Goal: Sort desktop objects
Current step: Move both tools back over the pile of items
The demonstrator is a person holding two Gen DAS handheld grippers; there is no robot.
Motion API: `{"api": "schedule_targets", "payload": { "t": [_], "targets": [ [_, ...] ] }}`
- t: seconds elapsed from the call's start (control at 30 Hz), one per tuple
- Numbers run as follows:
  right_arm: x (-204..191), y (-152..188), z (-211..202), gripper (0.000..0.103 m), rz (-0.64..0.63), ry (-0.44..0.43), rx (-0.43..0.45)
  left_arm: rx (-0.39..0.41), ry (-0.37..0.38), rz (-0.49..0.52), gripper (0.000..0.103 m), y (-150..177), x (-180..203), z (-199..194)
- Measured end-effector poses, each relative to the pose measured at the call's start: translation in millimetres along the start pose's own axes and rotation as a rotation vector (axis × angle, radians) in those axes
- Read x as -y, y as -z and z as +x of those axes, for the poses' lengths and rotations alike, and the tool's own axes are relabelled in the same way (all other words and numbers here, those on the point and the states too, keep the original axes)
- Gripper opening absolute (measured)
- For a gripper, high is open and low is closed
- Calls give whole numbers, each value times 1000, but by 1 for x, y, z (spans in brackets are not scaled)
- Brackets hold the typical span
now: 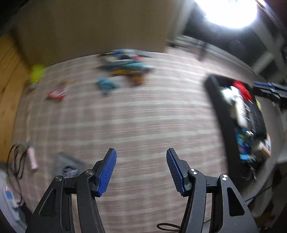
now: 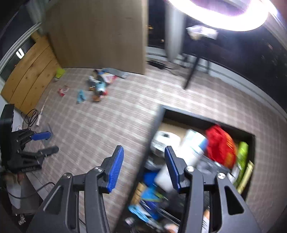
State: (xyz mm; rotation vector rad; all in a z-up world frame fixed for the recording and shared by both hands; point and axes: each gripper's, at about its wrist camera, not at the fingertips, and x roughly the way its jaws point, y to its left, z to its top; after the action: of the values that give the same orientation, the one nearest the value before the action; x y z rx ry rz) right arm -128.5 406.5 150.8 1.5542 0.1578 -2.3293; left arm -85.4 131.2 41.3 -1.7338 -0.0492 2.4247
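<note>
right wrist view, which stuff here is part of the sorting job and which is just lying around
Part of the job:
black bin already full of items
loose pile on the checked cloth
red packet
blue item
left tongs and right tongs, both open and empty

Just lying about:
black cable
cardboard panel
ring light

A black bin [image 2: 202,117] is seen crammed with packets; across the plaid cloth, a loose pile [image 2: 100,82] is scattered — blurred.
</note>
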Motion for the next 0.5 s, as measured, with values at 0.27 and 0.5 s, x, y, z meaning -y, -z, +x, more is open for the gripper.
{"api": "schedule_targets", "payload": {
  "t": [0.27,0.5],
  "targets": [
    [-70,-47,39,47,-96,-62,0,67,-88,-246,54,15,-118,-11],
    [-109,-92,93,46,-118,-79,-40,77,-155,-386,54,25,-186,-4]
  ]
}}
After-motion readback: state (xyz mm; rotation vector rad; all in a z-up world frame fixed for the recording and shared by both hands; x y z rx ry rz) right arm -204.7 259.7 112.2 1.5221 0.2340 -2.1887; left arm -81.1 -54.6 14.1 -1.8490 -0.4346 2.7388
